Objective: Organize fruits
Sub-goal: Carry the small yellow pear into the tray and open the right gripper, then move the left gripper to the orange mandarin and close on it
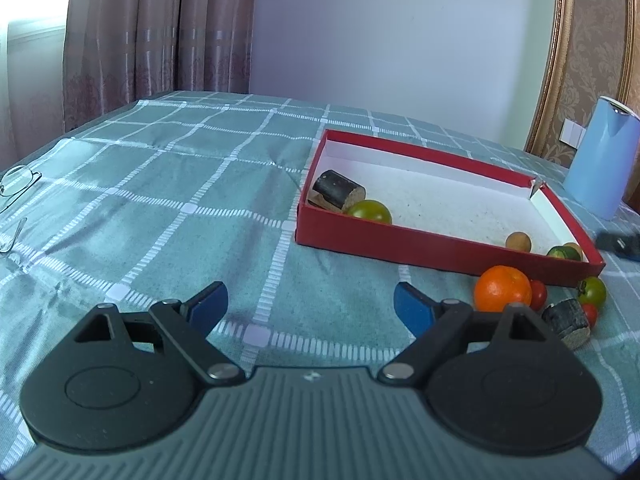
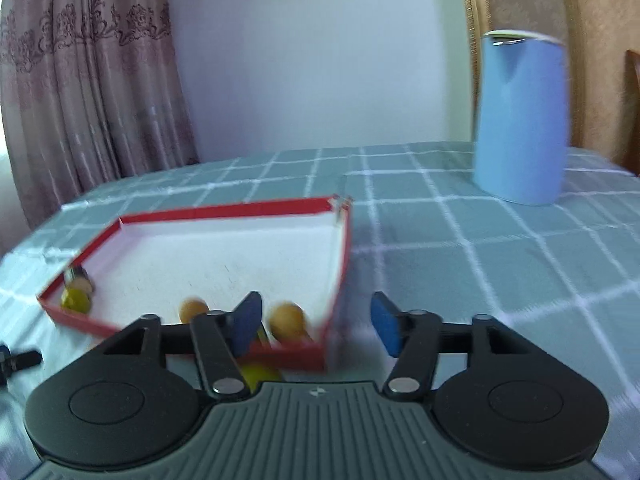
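Right tool [image 2: 316, 328] gapes empty over the red box [image 2: 343, 248], seemingly after a drop; left tool [image 1: 310, 306] wide, waiting near the orange [image 1: 503, 289]

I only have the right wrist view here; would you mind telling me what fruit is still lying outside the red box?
Observer: An orange sits on the tablecloth just outside the near wall of the red box, with small red tomatoes beside it.
Operator: Is anything else out there with them?
Observer: Yes, a green tomato and a dark cut stalk piece lie next to them.
Operator: And is the left gripper holding anything?
Observer: No, the left gripper is open over bare cloth, with nothing between its pads.
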Tool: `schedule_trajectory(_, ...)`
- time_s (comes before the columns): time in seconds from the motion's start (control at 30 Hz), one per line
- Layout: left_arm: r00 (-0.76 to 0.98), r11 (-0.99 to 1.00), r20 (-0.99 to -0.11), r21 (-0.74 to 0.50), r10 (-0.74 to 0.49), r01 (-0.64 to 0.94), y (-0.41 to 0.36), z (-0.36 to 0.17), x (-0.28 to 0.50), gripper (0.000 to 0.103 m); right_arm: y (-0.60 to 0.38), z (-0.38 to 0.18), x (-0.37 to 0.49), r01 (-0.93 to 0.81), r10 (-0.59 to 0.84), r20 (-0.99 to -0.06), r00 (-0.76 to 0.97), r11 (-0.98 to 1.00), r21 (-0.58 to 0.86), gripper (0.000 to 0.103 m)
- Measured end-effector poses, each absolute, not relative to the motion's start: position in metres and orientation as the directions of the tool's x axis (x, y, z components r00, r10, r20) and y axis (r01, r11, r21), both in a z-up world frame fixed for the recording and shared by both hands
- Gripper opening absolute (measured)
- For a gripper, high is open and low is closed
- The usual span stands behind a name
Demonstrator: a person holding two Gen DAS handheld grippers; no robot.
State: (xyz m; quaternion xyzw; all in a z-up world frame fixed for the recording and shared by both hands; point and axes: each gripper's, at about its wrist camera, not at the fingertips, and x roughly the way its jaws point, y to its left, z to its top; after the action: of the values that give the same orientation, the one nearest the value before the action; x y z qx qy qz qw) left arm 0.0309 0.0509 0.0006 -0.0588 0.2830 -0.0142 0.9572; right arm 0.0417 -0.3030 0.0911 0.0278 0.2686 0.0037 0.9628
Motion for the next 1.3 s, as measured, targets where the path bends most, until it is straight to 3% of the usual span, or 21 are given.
schedule_trajectory(0.2, 0.839, 0.995, -0.543, -0.101, -0.044, -0.013, 0.049, 0.001, 0.031, 0.089, -0.315, 0.069, 0.001, 0.083, -0.057, -0.54, 0.84, 0.996, 0.025, 0.061)
schedule_trajectory(0.27, 0.835, 0.996, -0.549, -0.091, -0.041, -0.011, 0.047, 0.001, 0.032, 0.089, -0.326, 0.068, -0.002, 0.128, -0.06, -0.557, 0.828, 0.988, 0.083, 0.061)
schedule_trajectory(0.33, 0.834, 0.997, -0.551, -0.078, -0.031, -0.014, 0.045, 0.001, 0.031, 0.089, -0.333, 0.066, 0.0, 0.143, -0.048, -0.576, 0.816, 0.982, 0.122, 0.077)
schedule_trajectory(0.37, 0.838, 0.997, -0.545, -0.073, -0.033, -0.008, 0.044, 0.002, 0.03, 0.09, -0.334, 0.064, 0.001, 0.148, -0.045, -0.588, 0.807, 0.981, 0.128, 0.079)
schedule_trajectory(0.63, 0.853, 0.999, -0.521, -0.016, -0.042, 0.04, 0.024, 0.01, 0.025, 0.095, -0.328, 0.064, -0.001, 0.154, -0.072, -0.588, 0.806, 0.984, 0.09, 0.079)
schedule_trajectory(0.93, 0.877, 0.978, -0.463, 0.086, -0.13, 0.191, -0.034, 0.02, 0.021, 0.1, -0.341, 0.064, -0.004, 0.15, -0.022, -0.567, 0.824, 0.972, 0.18, 0.079)
schedule_trajectory(1.3, 0.86, 0.967, -0.494, 0.132, -0.128, 0.22, -0.058, 0.008, 0.036, 0.1, -0.344, 0.064, -0.005, 0.147, -0.007, -0.56, 0.829, 0.967, 0.206, 0.08)
